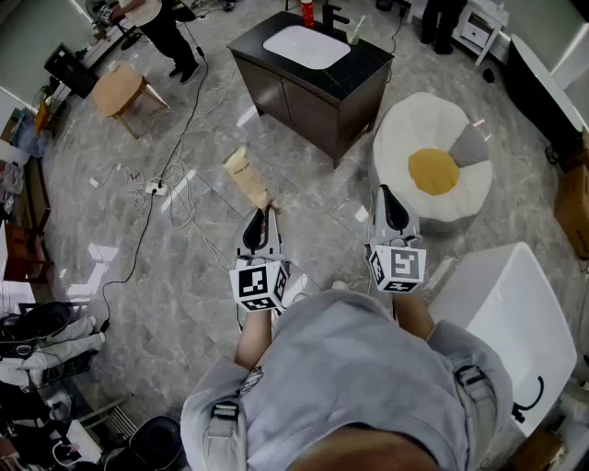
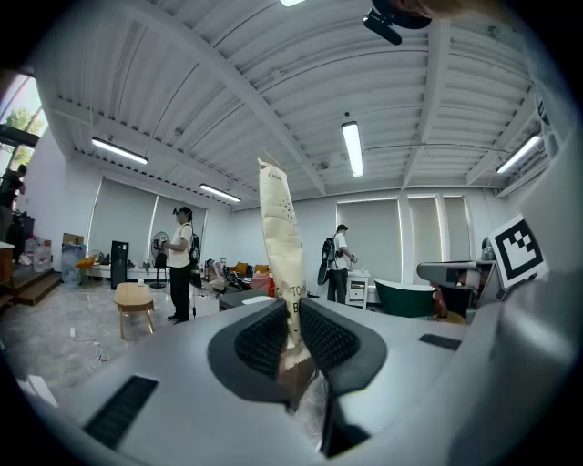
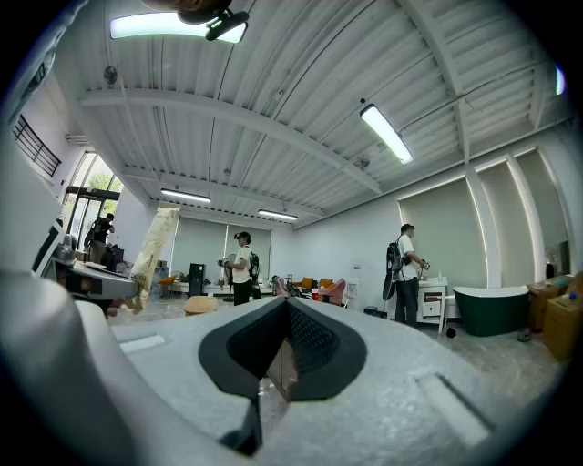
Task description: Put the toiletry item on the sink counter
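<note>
Left gripper [image 2: 293,339] pinched our beige toiletry sachet [image 2: 276,227] by its bottom edge, well apart from the sink counter [image 1: 366,63]; right gripper [image 3: 285,350] sat closed, empty. We judged that thin hold could slip mid-carry.

The left claw [image 2: 291,314] hides lower print on the packet [image 2: 278,237]; sink counter [image 1: 368,60] items [image 1: 307,12] too small to name.

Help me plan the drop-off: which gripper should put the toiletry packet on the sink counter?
Left. The left gripper is shut on the toiletry packet; the right gripper is shut, empty. The sink counter lies ahead.
</note>
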Tool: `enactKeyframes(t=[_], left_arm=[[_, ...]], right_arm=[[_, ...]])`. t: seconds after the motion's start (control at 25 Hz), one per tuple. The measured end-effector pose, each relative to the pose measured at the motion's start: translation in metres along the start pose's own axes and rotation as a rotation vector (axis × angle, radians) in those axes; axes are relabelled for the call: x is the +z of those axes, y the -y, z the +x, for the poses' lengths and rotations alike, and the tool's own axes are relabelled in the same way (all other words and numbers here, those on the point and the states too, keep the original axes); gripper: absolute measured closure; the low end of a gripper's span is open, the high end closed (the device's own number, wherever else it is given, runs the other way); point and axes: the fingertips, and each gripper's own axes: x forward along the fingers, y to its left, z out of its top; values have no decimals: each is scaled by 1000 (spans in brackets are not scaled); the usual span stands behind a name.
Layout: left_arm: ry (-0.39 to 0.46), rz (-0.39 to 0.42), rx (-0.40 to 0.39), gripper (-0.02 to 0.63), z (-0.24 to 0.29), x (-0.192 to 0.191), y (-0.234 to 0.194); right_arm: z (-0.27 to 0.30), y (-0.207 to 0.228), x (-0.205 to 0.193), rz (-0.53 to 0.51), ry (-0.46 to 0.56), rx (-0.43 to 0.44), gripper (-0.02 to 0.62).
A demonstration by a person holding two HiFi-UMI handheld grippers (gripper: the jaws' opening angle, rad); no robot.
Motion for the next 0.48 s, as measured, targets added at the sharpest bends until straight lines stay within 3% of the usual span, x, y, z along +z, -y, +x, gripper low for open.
enactKeyframes(t=[0.48], left_arm=[[-11, 3, 7, 560, 9, -4, 16]], right_arm=[[2, 18, -4, 8, -7, 14, 591]])
